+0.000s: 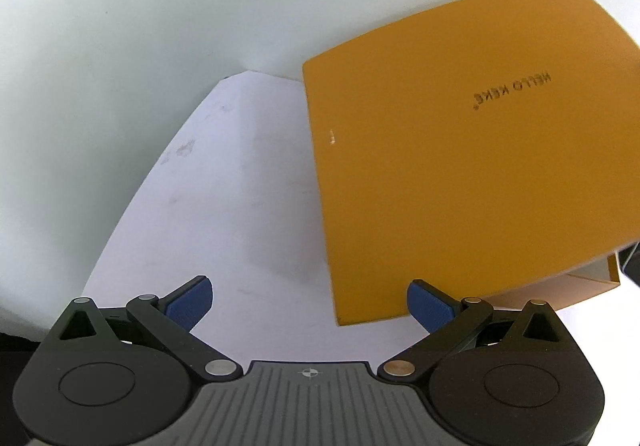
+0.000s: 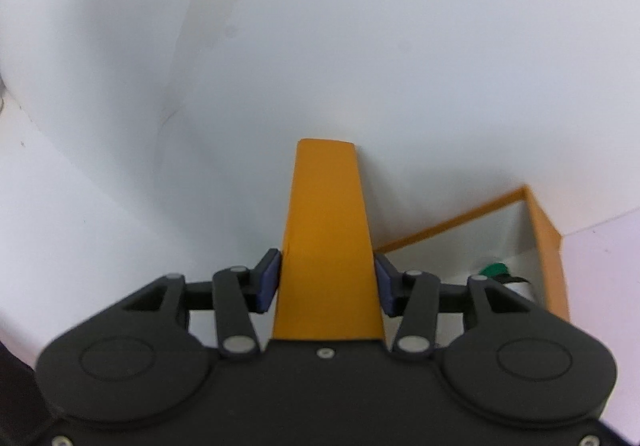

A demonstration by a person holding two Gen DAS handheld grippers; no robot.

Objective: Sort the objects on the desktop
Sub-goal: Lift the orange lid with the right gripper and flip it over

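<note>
In the left wrist view an orange box lid (image 1: 460, 149) with "HELLO KEKE" printed on it is held tilted above the open orange box (image 1: 580, 282), whose inside shows under the lid's right corner. My left gripper (image 1: 310, 302) is open and empty over the white table, just left of the lid's near edge. In the right wrist view my right gripper (image 2: 326, 282) is shut on the lid (image 2: 326, 246), seen edge-on between the blue pads (image 2: 269, 278). The open box (image 2: 544, 246) lies to its right, with a green-tipped item (image 2: 496, 270) inside.
The white table top (image 1: 240, 185) runs to a white wall (image 1: 140, 45) behind. The wall also fills the upper part of the right wrist view (image 2: 360, 45).
</note>
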